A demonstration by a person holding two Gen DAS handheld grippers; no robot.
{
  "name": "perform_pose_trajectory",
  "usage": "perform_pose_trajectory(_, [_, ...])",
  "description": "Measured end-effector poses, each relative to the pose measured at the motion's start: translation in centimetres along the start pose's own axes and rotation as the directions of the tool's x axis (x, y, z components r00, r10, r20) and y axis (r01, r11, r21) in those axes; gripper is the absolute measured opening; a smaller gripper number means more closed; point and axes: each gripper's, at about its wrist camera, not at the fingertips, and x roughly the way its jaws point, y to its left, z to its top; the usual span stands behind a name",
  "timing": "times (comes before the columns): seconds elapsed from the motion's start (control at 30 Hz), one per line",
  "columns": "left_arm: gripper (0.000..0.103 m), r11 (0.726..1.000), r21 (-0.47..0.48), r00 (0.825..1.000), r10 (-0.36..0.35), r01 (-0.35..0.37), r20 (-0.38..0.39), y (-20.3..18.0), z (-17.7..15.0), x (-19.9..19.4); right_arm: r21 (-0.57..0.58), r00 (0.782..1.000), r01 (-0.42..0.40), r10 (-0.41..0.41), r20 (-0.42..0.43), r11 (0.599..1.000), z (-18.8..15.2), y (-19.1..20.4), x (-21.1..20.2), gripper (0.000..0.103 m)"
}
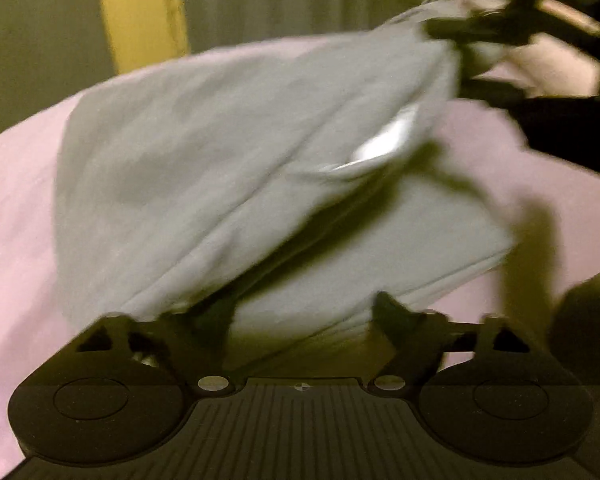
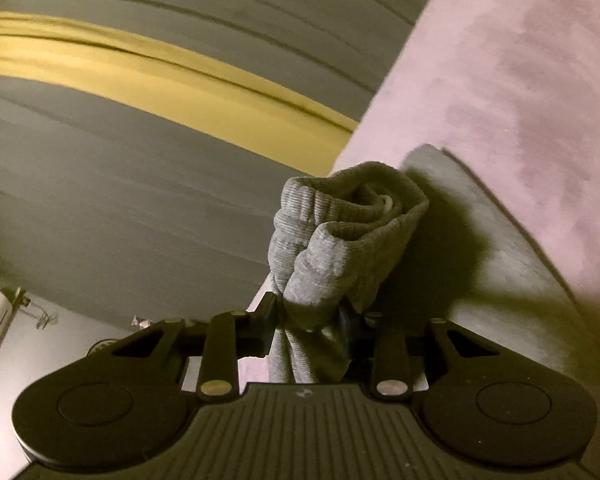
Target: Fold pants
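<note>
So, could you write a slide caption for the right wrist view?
Right gripper clamps a bunched ribbed edge of the grey pants above the pink sheet.

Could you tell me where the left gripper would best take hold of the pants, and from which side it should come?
Probably the near edge of the pants, where the raised layer meets the flat one on the pink sheet, coming from the left gripper's own side with open jaws straddling that edge. The right gripper already pinches the bunched ribbed end and lifts the far corner, so the free near edge needs holding.
</note>
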Motion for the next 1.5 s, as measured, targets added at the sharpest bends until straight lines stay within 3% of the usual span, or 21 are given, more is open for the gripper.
perform_pose_trajectory(0.07, [0.072, 0.999, -0.042, 1.000, -0.020, 0.020, 0.009, 1.0, -0.3, -1.0, 0.020, 1.000, 0.028, -0.028, -0.005, 0.999, 0.1, -1.1, -0.1, 0.030])
perform_pose_trajectory(0.13, [0.082, 0.986, -0.120, 0.992, -0.109, 0.116, 0.065, 2.8, -0.7, -3.1, 0.021, 0.996, 0.084, -0.084, -0.010, 0.996, 0.3, -2.3, -0.1, 0.034])
perform_pose_trajectory(0.17, [0.089, 0.972, -0.170, 0.985, -0.151, 0.164, 0.084, 3.8, -0.8, -4.0, 0.027, 0.995, 0.100, -0.100, -0.021, 0.995, 0.5, -3.0, -0.1, 0.039])
perform_pose_trajectory(0.23, [0.089, 0.934, -0.254, 0.964, -0.217, 0.251, 0.152, 5.9, -1.3, -5.9, 0.048, 0.991, 0.127, -0.125, -0.050, 0.991, 0.4, -4.2, 0.2, 0.046])
perform_pose_trajectory(0.3, [0.090, 0.915, -0.332, 0.965, -0.169, 0.230, 0.201, 7.3, -2.1, -7.9, 0.034, 0.984, 0.172, -0.170, -0.051, 0.984, 0.1, -4.8, 0.4, 0.055])
perform_pose_trajectory(0.4, [0.093, 0.901, -0.417, 0.968, -0.016, 0.122, 0.251, 8.7, -3.0, -10.6, -0.022, 0.972, 0.232, -0.232, -0.028, 0.973, -0.1, -4.9, 0.9, 0.065])
perform_pose_trajectory(0.47, [0.094, 0.872, -0.485, 0.965, 0.073, 0.061, 0.253, 9.7, -3.7, -11.6, -0.053, 0.969, 0.244, -0.245, -0.006, 0.968, -0.1, -4.5, 1.3, 0.073])
perform_pose_trajectory(0.53, [0.094, 0.854, -0.520, 0.963, 0.117, 0.027, 0.243, 10.1, -3.7, -11.8, -0.055, 0.971, 0.238, -0.238, -0.006, 0.970, -0.1, -4.6, 2.1, 0.083])
perform_pose_trajectory(0.57, [0.094, 0.856, -0.516, 0.964, 0.115, 0.026, 0.241, 10.0, -3.5, -11.7, -0.065, 0.971, 0.239, -0.240, -0.008, 0.969, -0.3, -4.5, 2.6, 0.082])
perform_pose_trajectory(0.67, [0.094, 0.886, -0.464, 0.968, 0.099, 0.021, 0.232, 8.7, -3.3, -11.8, -0.119, 0.970, 0.239, -0.242, -0.018, 0.964, -0.7, -3.9, 3.3, 0.048])
perform_pose_trajectory(0.73, [0.094, 0.901, -0.435, 0.971, 0.094, 0.011, 0.219, 7.8, -3.8, -11.5, -0.094, 0.977, 0.210, -0.213, -0.021, 0.973, -0.3, -4.0, 2.8, 0.048])
perform_pose_trajectory(0.83, [0.094, 0.917, -0.397, 0.980, 0.035, 0.047, 0.195, 6.2, -4.2, -9.9, -0.123, 0.968, 0.244, -0.249, -0.028, 0.962, 0.3, -4.1, 2.1, 0.065])
perform_pose_trajectory(0.87, [0.094, 0.928, -0.367, 0.981, 0.013, 0.060, 0.193, 5.3, -3.8, -9.6, -0.131, 0.960, 0.277, -0.278, 0.007, 0.952, 0.4, -4.0, 1.2, 0.067])
perform_pose_trajectory(0.97, [0.094, 0.960, -0.258, 0.973, -0.045, 0.105, 0.228, 1.8, -2.6, -8.5, -0.085, 0.972, 0.231, -0.227, 0.057, 0.969, 1.0, -4.2, -0.1, 0.078])
perform_pose_trajectory(1.03, [0.094, 0.975, -0.198, 0.975, -0.058, 0.101, 0.213, -0.8, -1.7, -7.1, -0.019, 0.982, 0.189, -0.189, -0.020, 0.982, 1.7, -4.6, 0.4, 0.078])
perform_pose_trajectory(1.13, [0.088, 0.993, -0.115, 0.981, -0.010, 0.032, 0.192, -3.1, -1.2, -5.8, -0.025, 0.983, 0.181, -0.181, 0.009, 0.983, 2.1, -4.1, -1.1, 0.087])
perform_pose_trajectory(1.2, [0.088, 0.992, -0.114, 0.976, 0.072, -0.049, 0.203, -2.9, -1.4, -5.6, -0.031, 0.980, 0.199, -0.198, 0.025, 0.980, 2.1, -4.1, -2.4, 0.087])
perform_pose_trajectory(1.27, [0.088, 0.981, -0.177, 0.974, 0.119, -0.085, 0.191, -1.1, -1.5, -5.6, -0.056, 0.980, 0.197, -0.196, 0.014, 0.979, 1.5, -4.0, -2.8, 0.087])
perform_pose_trajectory(1.33, [0.088, 0.955, -0.279, 0.972, 0.157, -0.104, 0.176, 1.7, -1.3, -6.0, -0.067, 0.977, 0.209, -0.212, -0.029, 0.976, 0.7, -3.8, -2.4, 0.085])
perform_pose_trajectory(1.43, [0.090, 0.918, -0.375, 0.962, 0.207, -0.128, 0.178, 5.8, -1.6, -7.1, -0.083, 0.965, 0.261, -0.262, -0.007, 0.962, -0.1, -2.6, -2.6, 0.078])
perform_pose_trajectory(1.5, [0.091, 0.909, -0.381, 0.954, 0.246, -0.167, 0.170, 7.5, -1.9, -7.4, -0.086, 0.980, 0.198, -0.197, 0.023, 0.976, -0.2, -1.6, -3.2, 0.075])
